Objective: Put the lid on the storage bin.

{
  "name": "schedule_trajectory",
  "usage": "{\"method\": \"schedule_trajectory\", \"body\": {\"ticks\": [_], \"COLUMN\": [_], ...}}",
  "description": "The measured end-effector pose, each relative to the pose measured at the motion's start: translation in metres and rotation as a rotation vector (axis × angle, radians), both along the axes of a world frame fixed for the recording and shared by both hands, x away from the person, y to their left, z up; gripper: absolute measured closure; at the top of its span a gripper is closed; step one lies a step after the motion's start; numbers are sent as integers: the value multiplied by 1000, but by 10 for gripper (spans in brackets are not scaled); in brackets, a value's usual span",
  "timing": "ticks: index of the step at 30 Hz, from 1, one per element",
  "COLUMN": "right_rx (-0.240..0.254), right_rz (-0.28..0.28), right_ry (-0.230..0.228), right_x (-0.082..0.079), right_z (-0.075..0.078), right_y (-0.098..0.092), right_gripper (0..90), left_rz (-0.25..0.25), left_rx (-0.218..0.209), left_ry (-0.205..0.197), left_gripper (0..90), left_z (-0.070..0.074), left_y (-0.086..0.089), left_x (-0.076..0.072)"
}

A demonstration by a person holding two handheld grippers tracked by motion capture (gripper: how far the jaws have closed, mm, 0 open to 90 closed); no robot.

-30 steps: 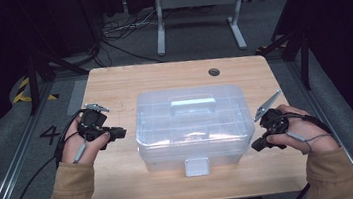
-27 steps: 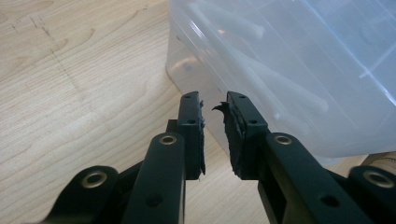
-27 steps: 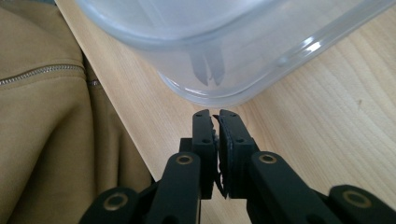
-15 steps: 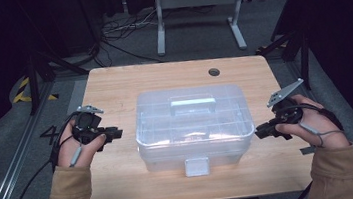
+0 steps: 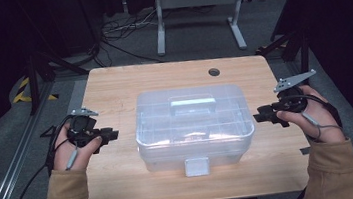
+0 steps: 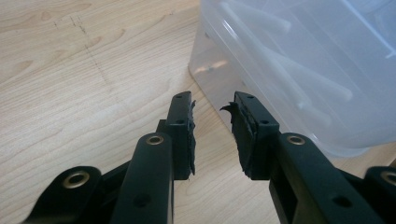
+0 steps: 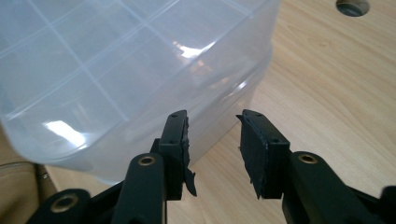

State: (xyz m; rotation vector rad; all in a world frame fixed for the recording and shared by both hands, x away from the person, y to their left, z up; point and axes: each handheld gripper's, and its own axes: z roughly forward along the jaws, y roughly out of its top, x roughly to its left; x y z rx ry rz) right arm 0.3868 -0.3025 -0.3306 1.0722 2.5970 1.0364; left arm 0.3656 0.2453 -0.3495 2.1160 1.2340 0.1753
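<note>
You're lined up on the box w/ both claws, one each side, nothing gripped yet.
Box (image 5: 194, 127) sits mid-counter (image 5: 112, 86), lid shut, latch tab (image 5: 196, 166) facing you. Left claw (image 5: 110, 135) and right claw (image 5: 262, 118) have just been opening; jaws apart, empty, close to the box ends w/o touching. Next, I'd guess: get both ends pinched evenly, or go for the latch. Clear, glossy, round-cornered plastic w/ inner dividers; pale wood-grain top.

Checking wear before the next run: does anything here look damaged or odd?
Yes. The black pads of the left gripper look torn, with ragged edges at the fingertips, and a flap hangs off one pad of the right gripper. The clear plastic box sits closed and square on the table.
</note>
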Motion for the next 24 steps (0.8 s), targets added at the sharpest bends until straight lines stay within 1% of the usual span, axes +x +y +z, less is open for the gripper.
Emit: {"method": "schedule_trajectory", "body": {"ticks": [1,2,3,4,5,6,7,9,11,13,16,18,22,24], "right_rx": [-1,-6,-11,1,1,9,9,12,11,20,16,8,20,11], "right_rz": [-7,-7,-25,-70,-70,-98,-98,-121,-135,-153,-176,-181,-189,-194], "right_ry": [-12,-30,-57,-70,-70,-98,-98,-114,-130,-136,-156,-156,-170,-172], "right_x": [2,4,6,8,8,11,11,14,18,20,25,28,34,36], "right_z": [-1,-2,-3,-5,-5,-7,-7,-9,-12,-15,-20,-24,-32,-36], "right_y": [-2,-3,-5,-9,-9,-13,-13,-18,-23,-26,-32,-35,-42,-44], "right_gripper": [609,584,560,552,552,520,520,507,492,475,465,463,449,443], "left_rz": [-1,-6,-6,4,4,5,5,23,27,36,40,45,49,55], "left_rx": [1,5,5,4,4,4,4,2,1,-3,-10,-12,-13,-12], "left_ry": [-1,-11,-13,-13,-13,-13,-13,-14,-13,-20,-15,-17,-21,-26], "left_gripper": [693,692,687,687,685,682,679,675,669,658,651,649,644,641], "left_z": [0,-1,-1,-2,-2,-4,-4,-6,-9,-11,-14,-16,-19,-21], "left_y": [0,0,0,0,0,1,1,1,2,3,4,5,6,7], "left_x": [0,1,2,3,3,6,6,8,11,13,17,18,22,24]}}
